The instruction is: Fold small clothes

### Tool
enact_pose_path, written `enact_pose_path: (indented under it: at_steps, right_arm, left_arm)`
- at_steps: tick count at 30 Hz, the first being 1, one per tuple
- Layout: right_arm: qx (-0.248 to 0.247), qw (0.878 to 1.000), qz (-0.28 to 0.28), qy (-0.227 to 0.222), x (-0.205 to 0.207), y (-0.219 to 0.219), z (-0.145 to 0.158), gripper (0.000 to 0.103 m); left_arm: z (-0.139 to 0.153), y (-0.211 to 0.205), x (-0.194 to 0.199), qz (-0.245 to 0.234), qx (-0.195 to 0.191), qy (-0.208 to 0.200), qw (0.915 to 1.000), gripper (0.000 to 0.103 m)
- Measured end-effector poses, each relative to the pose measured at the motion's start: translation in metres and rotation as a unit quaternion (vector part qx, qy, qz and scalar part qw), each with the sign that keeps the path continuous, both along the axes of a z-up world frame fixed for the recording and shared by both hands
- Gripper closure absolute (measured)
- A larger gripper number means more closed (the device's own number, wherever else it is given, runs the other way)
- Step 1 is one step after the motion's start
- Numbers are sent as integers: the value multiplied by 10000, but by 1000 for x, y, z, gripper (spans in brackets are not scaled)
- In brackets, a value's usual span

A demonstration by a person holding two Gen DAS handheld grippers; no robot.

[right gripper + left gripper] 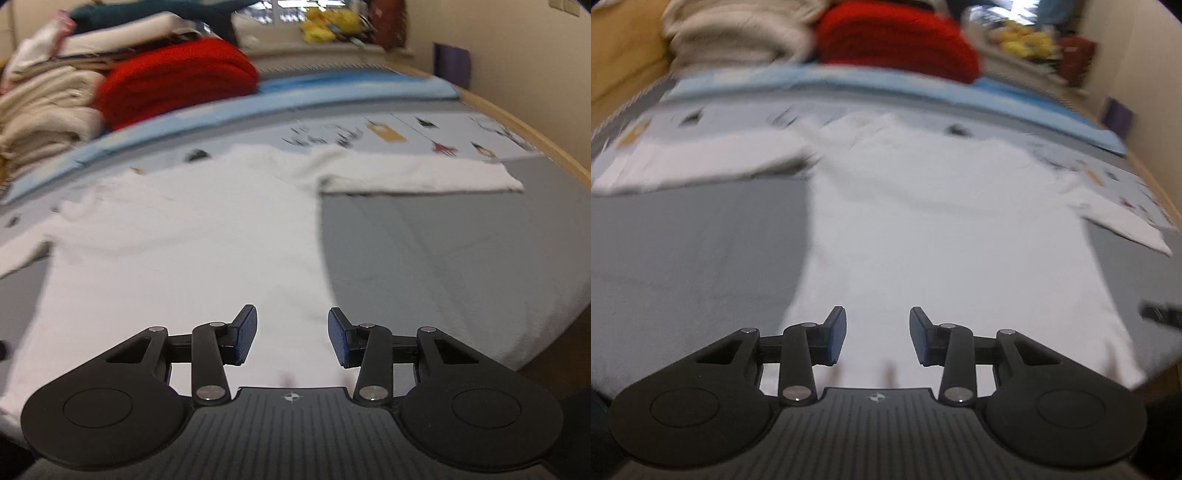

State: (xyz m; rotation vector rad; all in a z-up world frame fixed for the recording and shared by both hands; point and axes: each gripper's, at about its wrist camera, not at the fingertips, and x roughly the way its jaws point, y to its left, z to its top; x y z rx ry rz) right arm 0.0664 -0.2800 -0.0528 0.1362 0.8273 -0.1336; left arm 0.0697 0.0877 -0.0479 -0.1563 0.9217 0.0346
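Note:
A small white long-sleeved shirt (pixel 942 221) lies flat on a grey mat (pixel 694 258), collar at the far side, sleeves spread left and right. It also shows in the right wrist view (pixel 184 251), with its right sleeve (pixel 417 173) stretched out sideways. My left gripper (pixel 878 334) is open and empty, over the shirt's near hem toward its left side. My right gripper (pixel 292 336) is open and empty, over the near hem by the shirt's right edge. Part of the right gripper shows at the far right of the left wrist view (pixel 1161 314).
A stack of folded clothes stands at the back: cream knitwear (pixel 44 110) and a red sweater (pixel 177 77). A light blue cloth (pixel 332 88) and a printed sheet (pixel 424 129) lie beyond the shirt. The wooden table edge (pixel 546 144) curves along the right.

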Motion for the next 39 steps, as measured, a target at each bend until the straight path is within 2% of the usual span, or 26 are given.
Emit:
enact_pose_path:
  at_steps: [3, 6, 8, 12, 13, 14, 15, 16, 20, 22, 24, 27, 29, 32, 33, 34, 36, 37, 38, 39]
  right_arm:
    - [62, 9988, -276, 408, 9, -22, -24, 59]
    - [218, 9955, -389, 835, 10, -36, -47, 59]
    - [268, 9936, -389, 1028, 7, -42, -55, 59]
    - [339, 9900, -581, 1237, 4, -54, -65, 59]
    - [414, 9896, -626, 1226, 4, -56, -65, 63]
    - [452, 9896, -617, 1216, 3, -57, -64, 70]
    - [512, 9901, -527, 1195, 3, -55, -64, 89]
    - [591, 9903, -431, 1180, 4, -53, -64, 99]
    - [542, 9920, -379, 1071, 1, -51, -60, 100]
    - [667, 9920, -640, 863, -1, -63, -51, 101]
    - [590, 9919, -826, 761, -1, -72, -47, 101]
    - [332, 9913, -846, 952, 1, -70, -52, 101]
    - [257, 9904, -828, 1075, 2, -67, -57, 100]
    - [340, 9909, -863, 971, 2, -65, -53, 95]
    - [368, 9922, -823, 866, 2, -63, -49, 89]
    - [368, 9931, -783, 787, 1, -61, -47, 78]
    - [395, 9934, -701, 813, 1, -59, -49, 74]
    - [420, 9921, -686, 966, 2, -60, -53, 74]
    - [382, 9896, -710, 1195, 3, -60, -59, 74]
    - [296, 9875, -749, 1356, 4, -60, -64, 74]
  left_arm:
    - [-23, 38, 13, 594, -54, 468, 9971, 61]
    - [-46, 62, 13, 1051, -310, 980, 9891, 61]
    - [-57, 71, 10, 1252, -323, 1270, 9834, 61]
    - [-58, 68, 8, 1155, -169, 1244, 9853, 61]
    - [-58, 65, 6, 1103, -112, 1258, 9858, 64]
    - [-57, 60, 3, 1052, -43, 1268, 9863, 80]
    - [-58, 57, 2, 1007, -53, 1267, 9868, 88]
    - [-56, 56, -1, 958, -104, 1274, 9872, 96]
    - [-45, 49, -20, 984, -207, 1167, 9881, 98]
    - [-40, 49, -29, 963, -387, 1151, 9879, 98]
    - [-39, 45, -35, 838, -518, 1263, 9871, 98]
    - [-47, 43, -37, 809, -494, 1550, 9833, 97]
    - [-51, 43, -36, 853, -457, 1760, 9796, 92]
    - [-36, 36, -40, 824, -274, 1426, 9860, 90]
    - [-28, 31, -40, 704, -242, 1232, 9896, 90]
    - [-23, 26, -40, 576, -223, 1052, 9925, 86]
    - [-20, 16, -39, 358, -270, 913, 9948, 83]
    - [-23, 13, -39, 276, -356, 978, 9942, 75]
    - [-31, 10, -37, 215, -481, 1213, 9912, 67]
    - [-40, 9, -35, 204, -554, 1466, 9874, 66]
